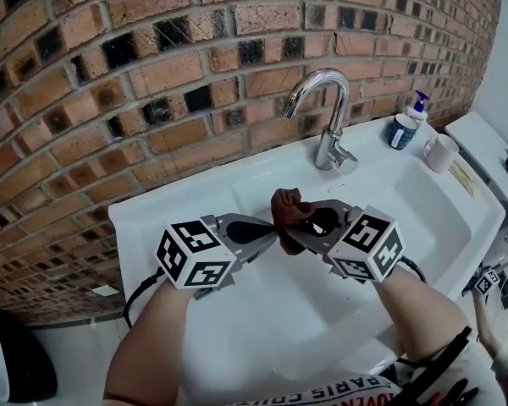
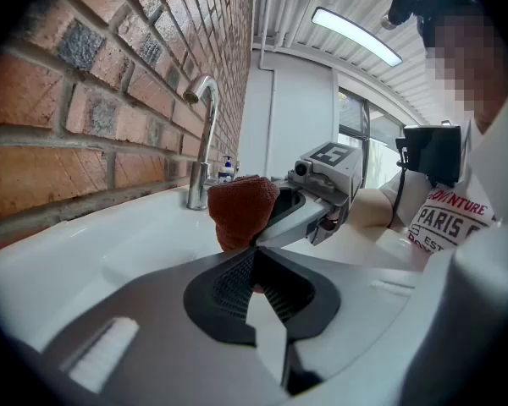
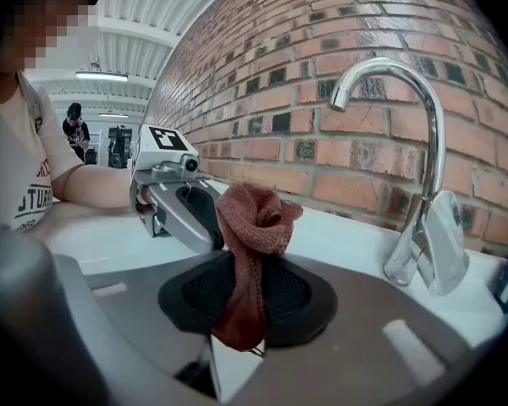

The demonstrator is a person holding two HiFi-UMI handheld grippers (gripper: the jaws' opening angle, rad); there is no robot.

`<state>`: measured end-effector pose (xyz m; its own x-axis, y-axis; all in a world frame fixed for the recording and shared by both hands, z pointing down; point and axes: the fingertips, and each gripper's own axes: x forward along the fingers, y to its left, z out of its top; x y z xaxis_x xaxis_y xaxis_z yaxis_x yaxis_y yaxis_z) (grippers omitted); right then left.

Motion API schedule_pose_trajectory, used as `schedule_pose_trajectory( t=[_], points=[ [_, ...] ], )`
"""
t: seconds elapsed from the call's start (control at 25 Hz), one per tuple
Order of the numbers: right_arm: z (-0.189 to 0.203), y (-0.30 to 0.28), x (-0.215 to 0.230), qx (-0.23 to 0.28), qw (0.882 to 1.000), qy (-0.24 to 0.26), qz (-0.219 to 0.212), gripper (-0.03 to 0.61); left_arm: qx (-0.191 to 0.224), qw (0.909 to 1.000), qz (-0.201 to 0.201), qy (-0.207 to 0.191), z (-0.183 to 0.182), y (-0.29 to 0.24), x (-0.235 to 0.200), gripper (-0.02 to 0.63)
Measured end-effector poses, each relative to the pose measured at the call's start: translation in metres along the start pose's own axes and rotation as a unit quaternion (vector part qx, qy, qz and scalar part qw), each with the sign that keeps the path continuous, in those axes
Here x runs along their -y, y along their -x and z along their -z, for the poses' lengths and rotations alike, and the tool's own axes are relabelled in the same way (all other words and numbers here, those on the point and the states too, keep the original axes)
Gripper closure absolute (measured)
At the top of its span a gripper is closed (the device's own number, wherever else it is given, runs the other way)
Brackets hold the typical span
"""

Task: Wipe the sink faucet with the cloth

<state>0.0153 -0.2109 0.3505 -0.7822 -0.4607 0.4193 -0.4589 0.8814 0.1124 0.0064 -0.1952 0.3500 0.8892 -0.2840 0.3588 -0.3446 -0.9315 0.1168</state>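
Note:
A reddish-brown cloth [image 1: 289, 207] is bunched up between my two grippers, above the white sink [image 1: 237, 176]. My right gripper [image 1: 295, 227] is shut on the cloth [image 3: 256, 220], which runs down between its pads and hangs out below. From the left, my left gripper [image 1: 273, 229] meets it tip to tip; its jaws are shut on an edge of the cloth [image 2: 241, 208]. The chrome gooseneck faucet [image 1: 328, 117] stands behind the grippers at the back of the sink, apart from the cloth. It also shows as faucet [image 3: 423, 159] and faucet [image 2: 201, 134].
A brick wall [image 1: 152, 74] rises right behind the sink. At the sink's right rear corner stand a blue container [image 1: 401, 131], a pump bottle [image 1: 419, 105] and a white mug [image 1: 442, 152]. The basin [image 1: 271, 311] lies below the grippers.

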Motion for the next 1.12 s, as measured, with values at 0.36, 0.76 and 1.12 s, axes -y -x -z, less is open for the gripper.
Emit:
schedule_pose_trajectory(
  t=[0.36,0.76,1.12],
  points=[
    [-0.014,0.005,0.006,0.012,0.999,0.021,0.035,0.489,-0.003,1.0,0.0,0.004,0.002,0.001,0.003,0.614],
    [-0.097,0.038,0.035,0.086,0.989,0.064,0.1,0.489,-0.003,1.0,0.0,0.004,0.002,0.002,0.002,0.614],
    [-0.166,0.048,0.061,0.106,0.976,0.12,0.145,0.489,-0.003,1.0,0.001,0.003,0.001,0.001,0.003,0.614]
  ],
)
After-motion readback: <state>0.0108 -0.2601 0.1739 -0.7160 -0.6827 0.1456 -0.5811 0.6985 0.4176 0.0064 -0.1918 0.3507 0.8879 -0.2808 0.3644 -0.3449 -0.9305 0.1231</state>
